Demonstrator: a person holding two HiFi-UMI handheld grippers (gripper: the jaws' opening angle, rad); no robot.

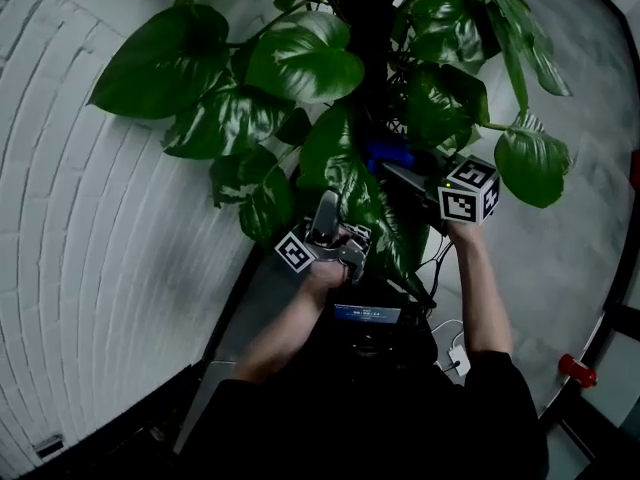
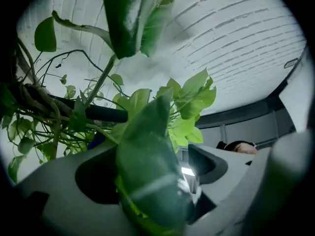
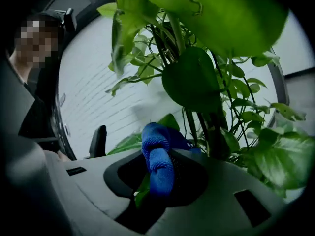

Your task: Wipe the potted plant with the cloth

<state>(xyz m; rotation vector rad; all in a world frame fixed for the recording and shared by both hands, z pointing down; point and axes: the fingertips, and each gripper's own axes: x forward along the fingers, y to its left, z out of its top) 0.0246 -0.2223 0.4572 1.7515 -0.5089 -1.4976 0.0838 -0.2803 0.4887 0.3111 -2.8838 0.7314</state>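
White brick wall (image 1: 90, 228): fills the left of the head view, curved by the lens.

Potted plant (image 1: 300, 63): stands at centre, far from the person. Its broad variegated leaves spread around a dark upright pole (image 1: 368, 28). The pot cannot be made out, as foliage and the person's arms cover the base. The upper leaves are cut off by the frame.

Left gripper (image 1: 325, 208): sits low at centre with its marker cube (image 1: 296, 251) on the near side. In the left gripper view it (image 2: 152, 183) is clamped on one leaf (image 2: 147, 166), which fills the gap. The leaf is blurred at this range.

Right gripper (image 1: 390, 171): reaches in from the right, just right of the pole. Its jaws are pinched on the blue cloth (image 3: 158, 166), which bulges out in a folded roll. From the head view only a small patch of cloth (image 1: 388, 152) shows among the leaves. Whether it touches a leaf cannot be told.
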